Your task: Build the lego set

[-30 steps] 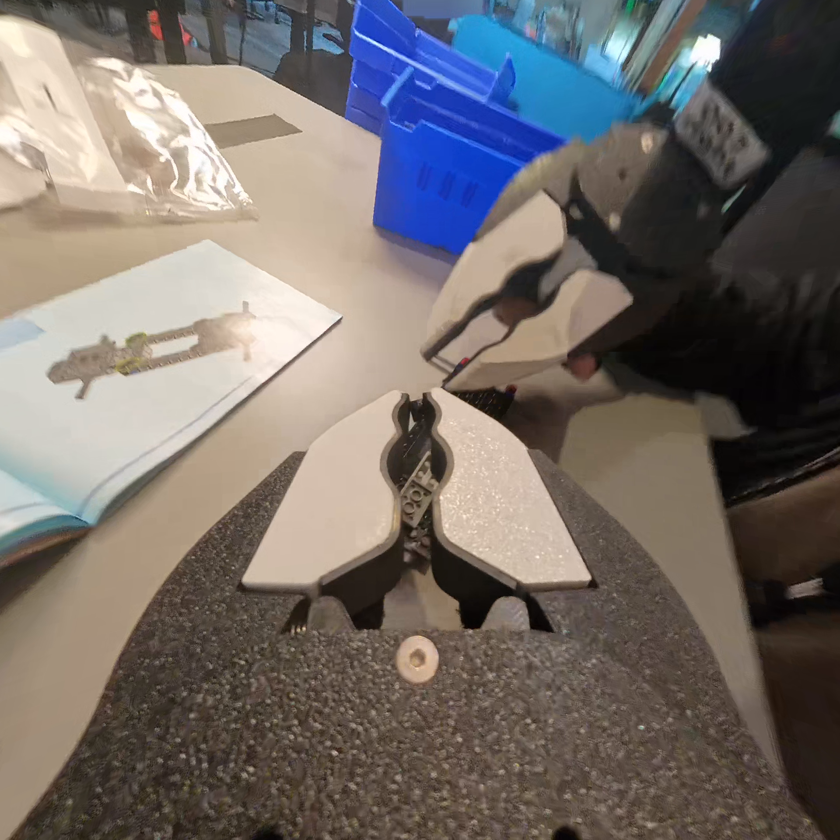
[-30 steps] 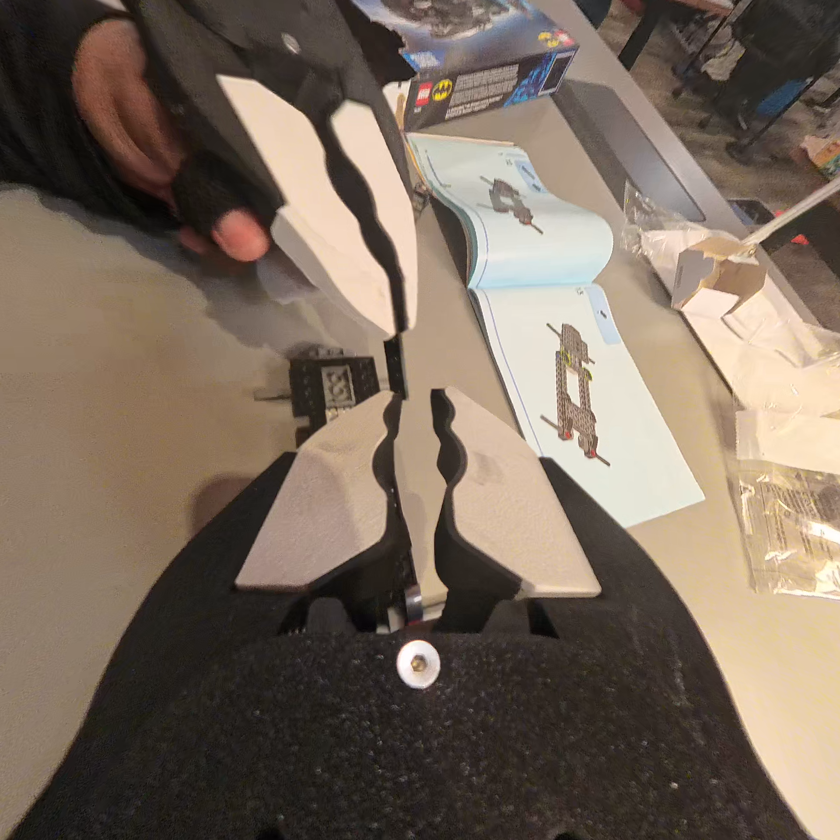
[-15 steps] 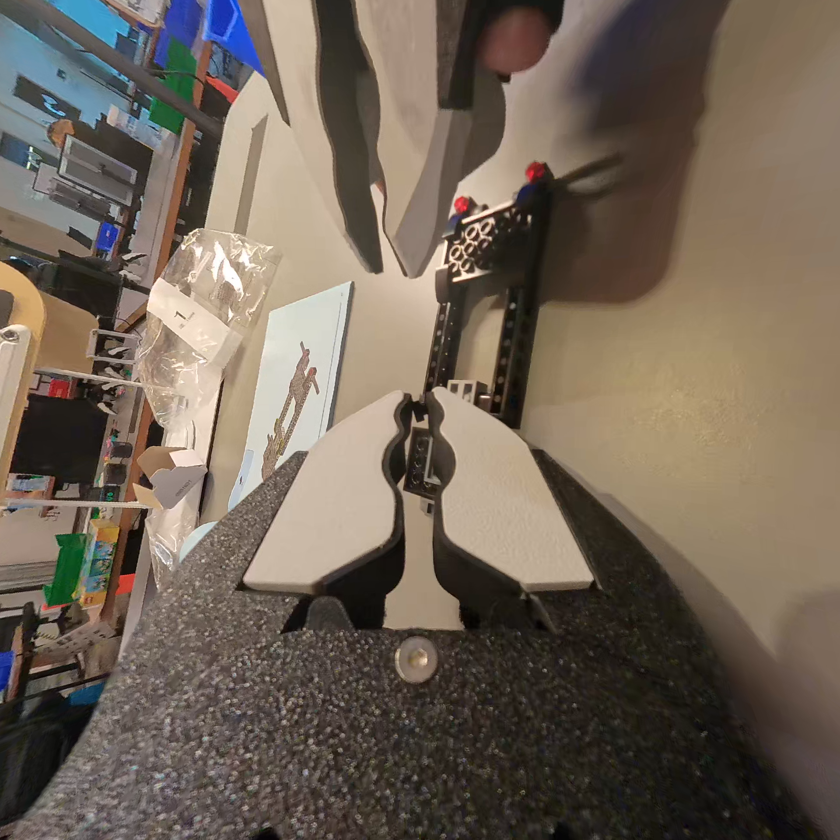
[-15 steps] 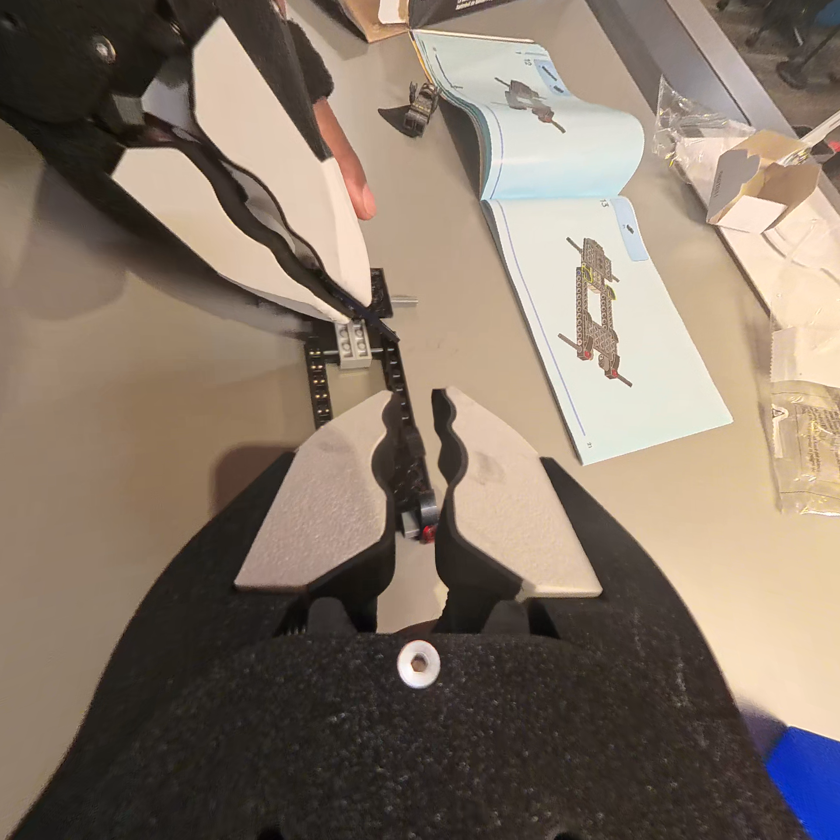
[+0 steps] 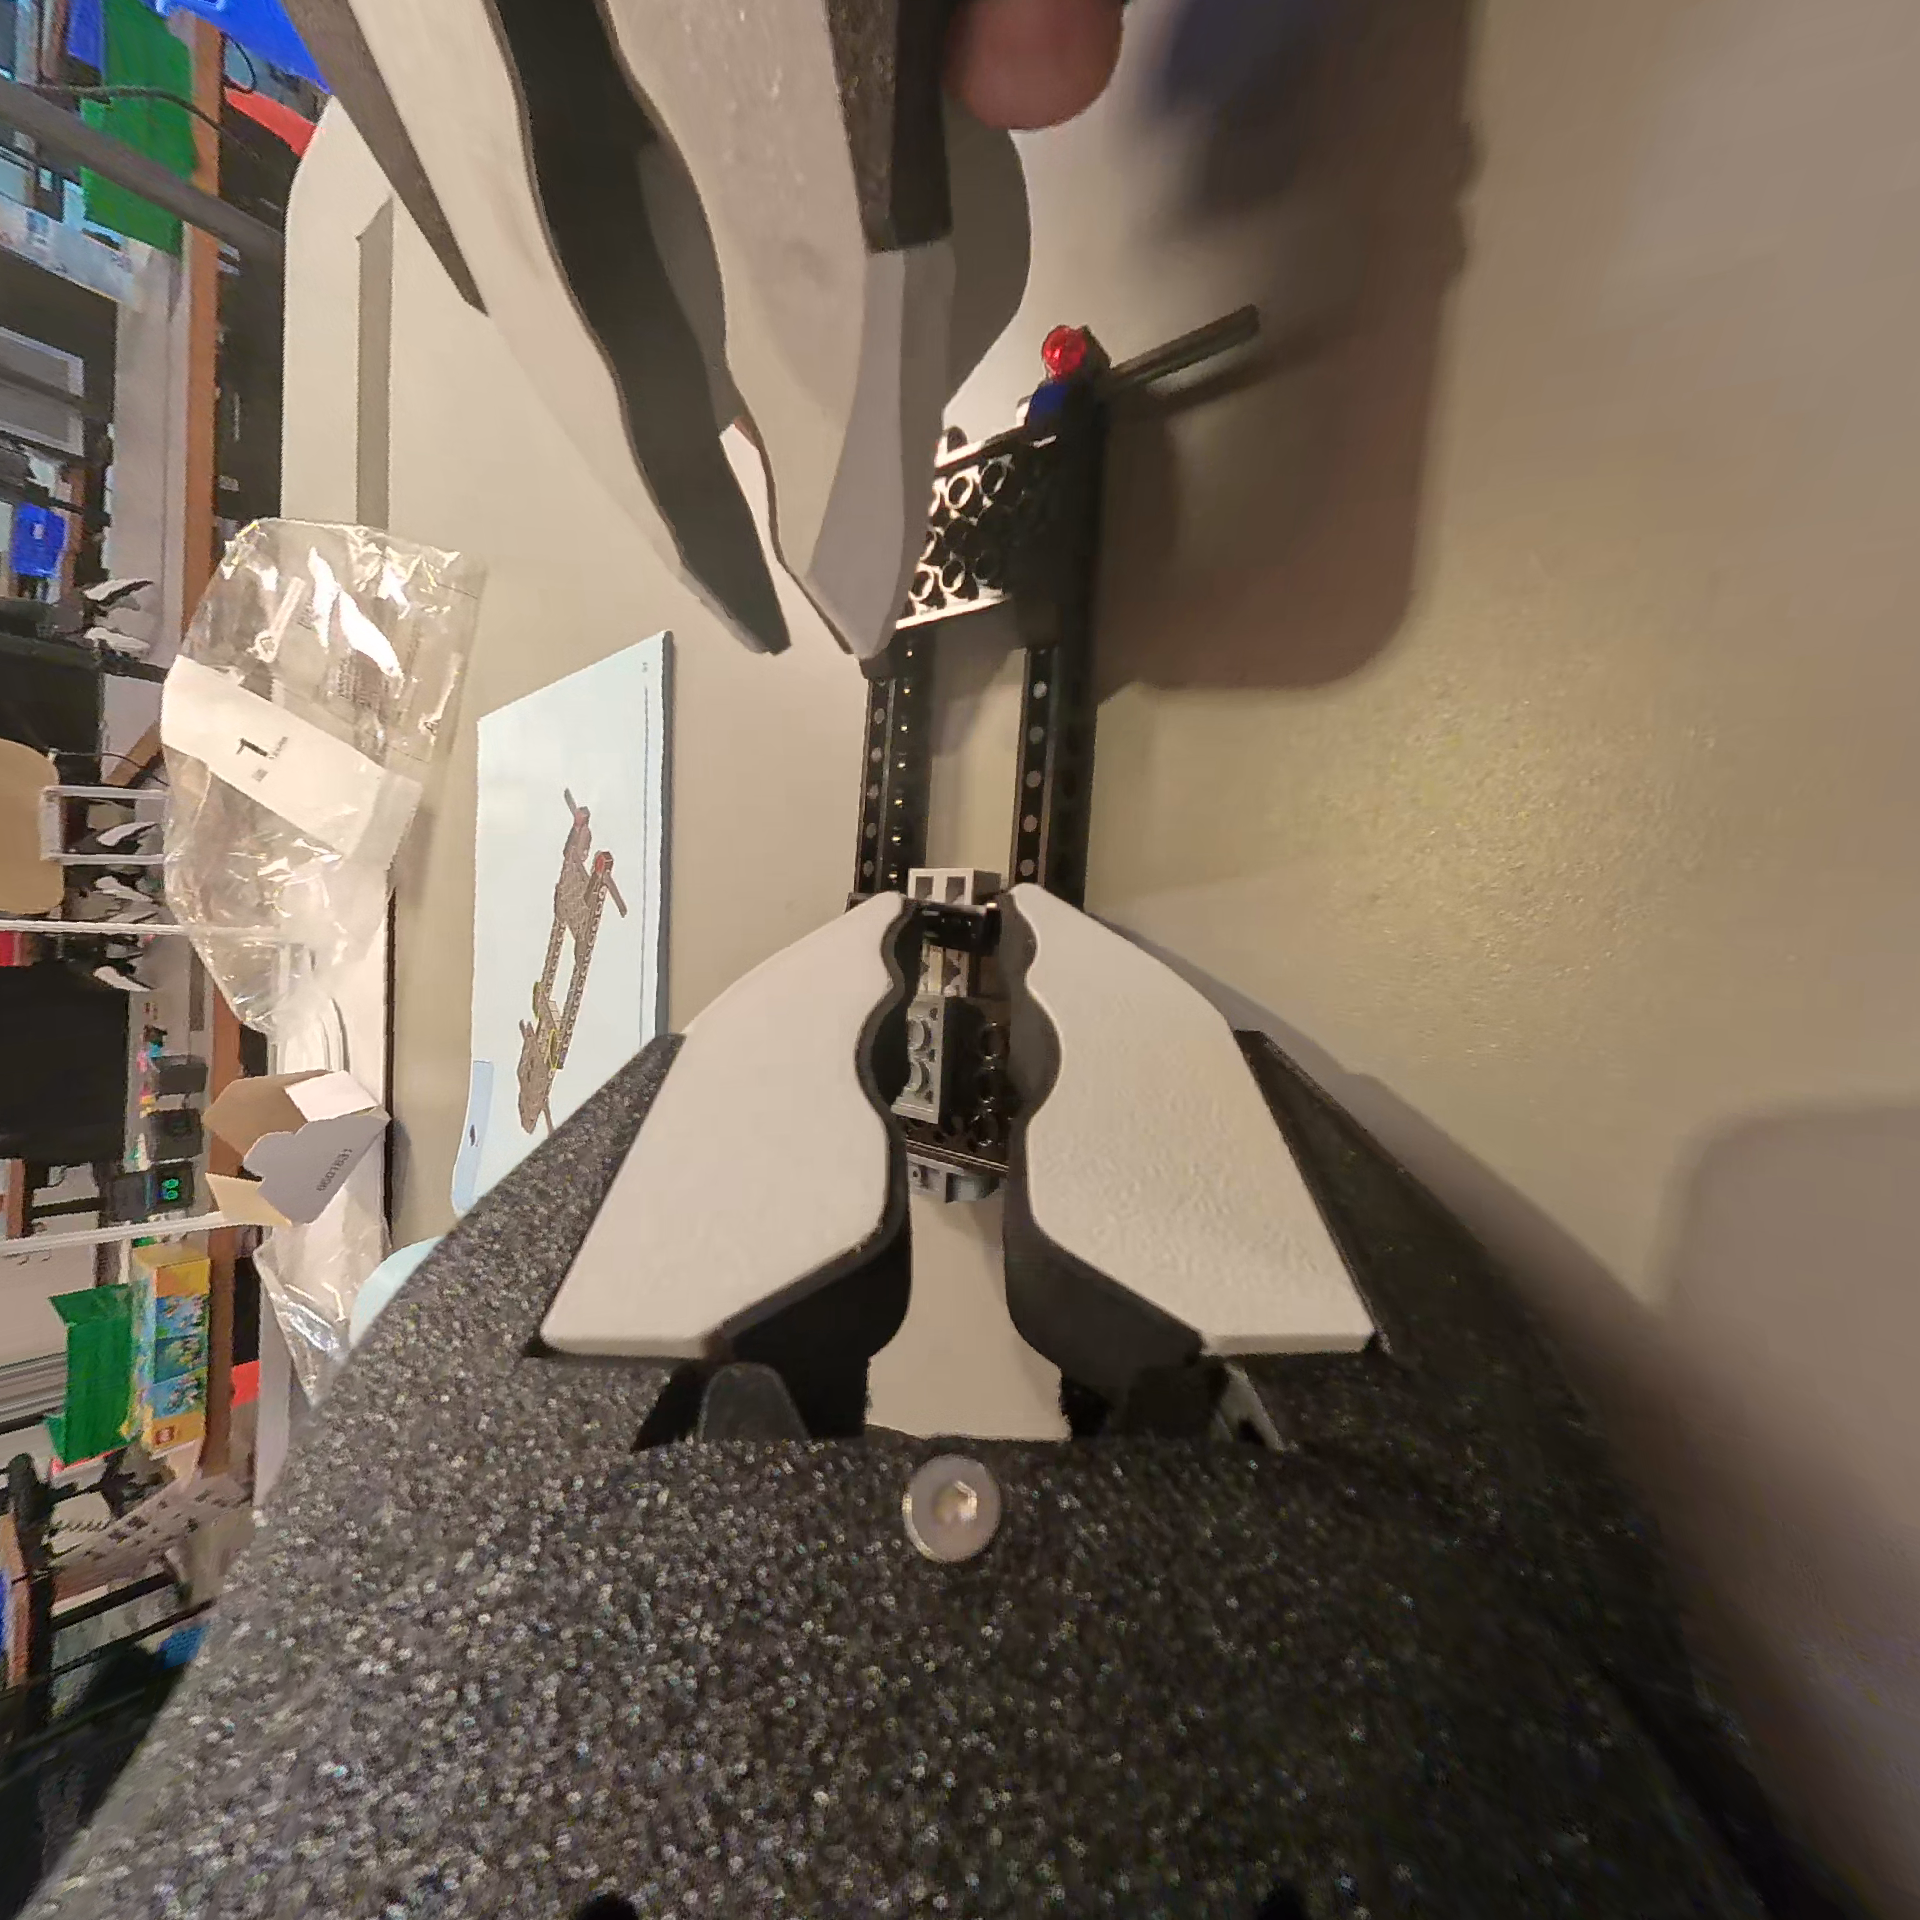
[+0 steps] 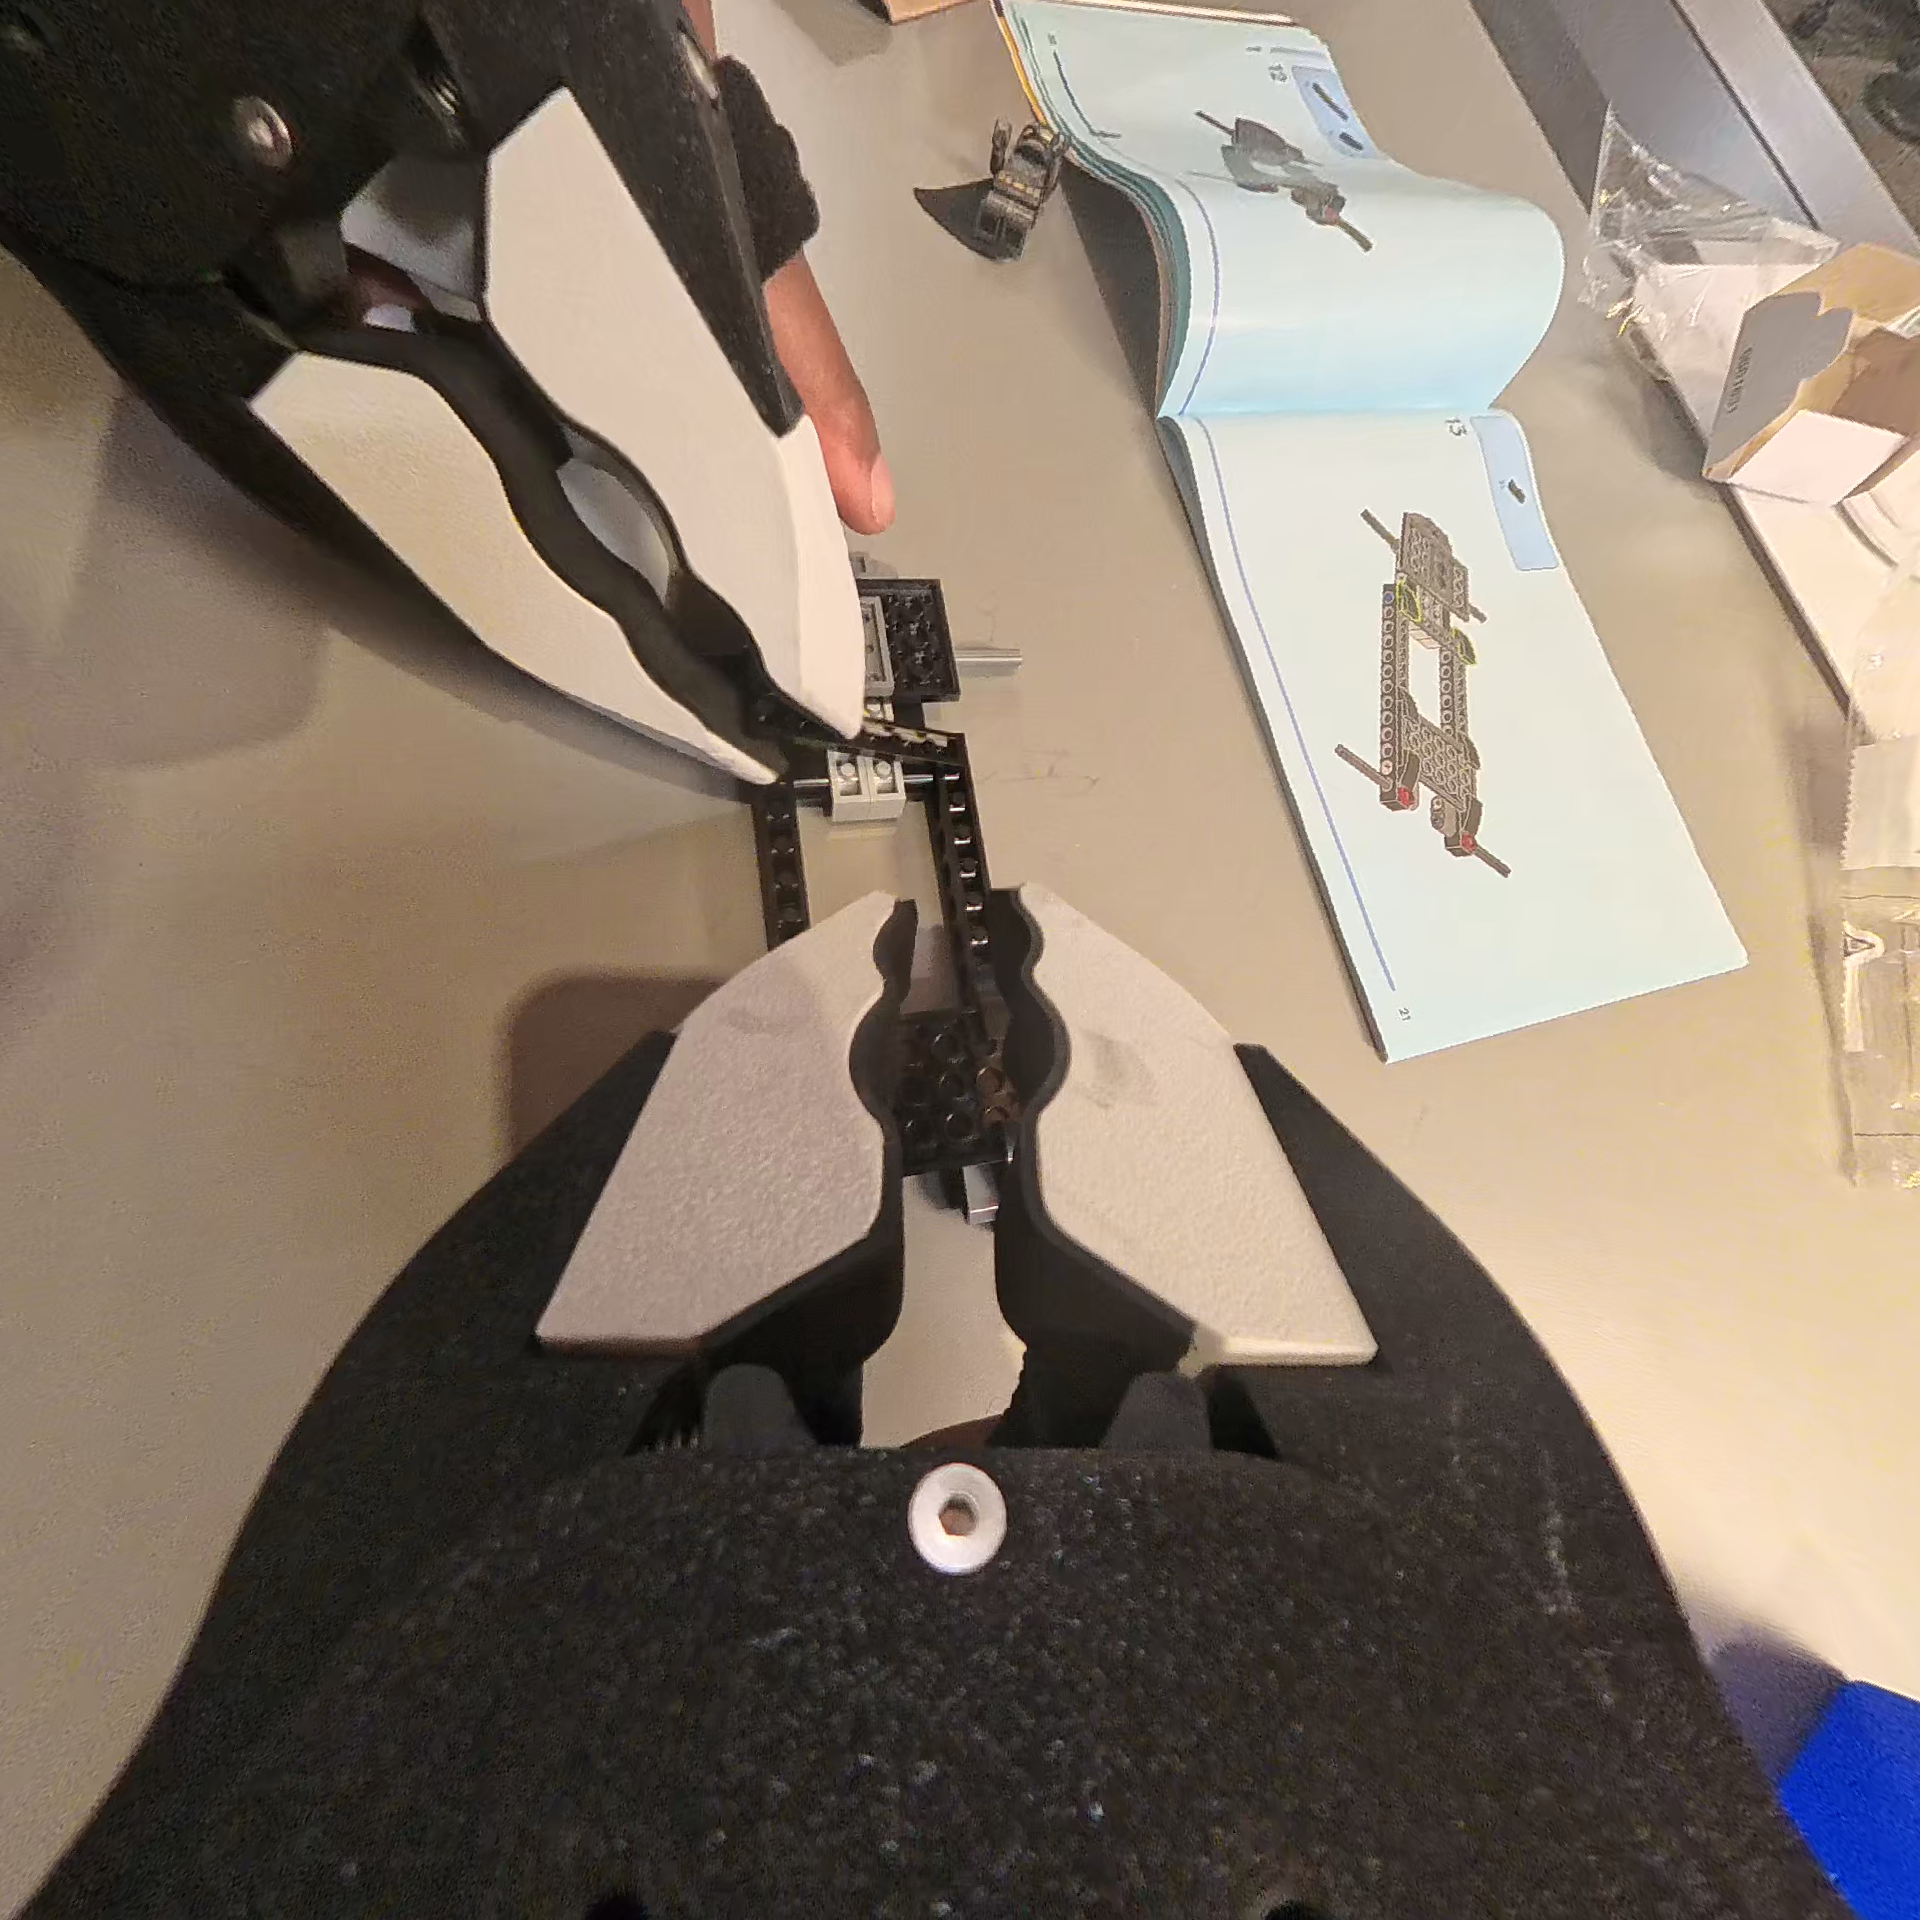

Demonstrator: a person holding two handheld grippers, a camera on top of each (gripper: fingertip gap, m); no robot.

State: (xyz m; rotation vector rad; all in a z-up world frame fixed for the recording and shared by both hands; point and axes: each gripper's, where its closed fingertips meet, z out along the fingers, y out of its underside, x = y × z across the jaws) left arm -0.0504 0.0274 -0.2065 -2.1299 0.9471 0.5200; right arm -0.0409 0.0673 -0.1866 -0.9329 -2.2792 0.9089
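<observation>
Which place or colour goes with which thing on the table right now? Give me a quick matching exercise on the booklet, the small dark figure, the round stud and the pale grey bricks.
Things:
1. instruction booklet
2. small dark figure
3. round stud
4. pale grey bricks

Places, colours, states:
A. on the table, beside the booklet's far page
B. between the two long beams of the black frame
C. lying open, light blue pages
D. red, at a corner of the black frame

Pairs: 1-C, 2-A, 3-D, 4-B
</observation>
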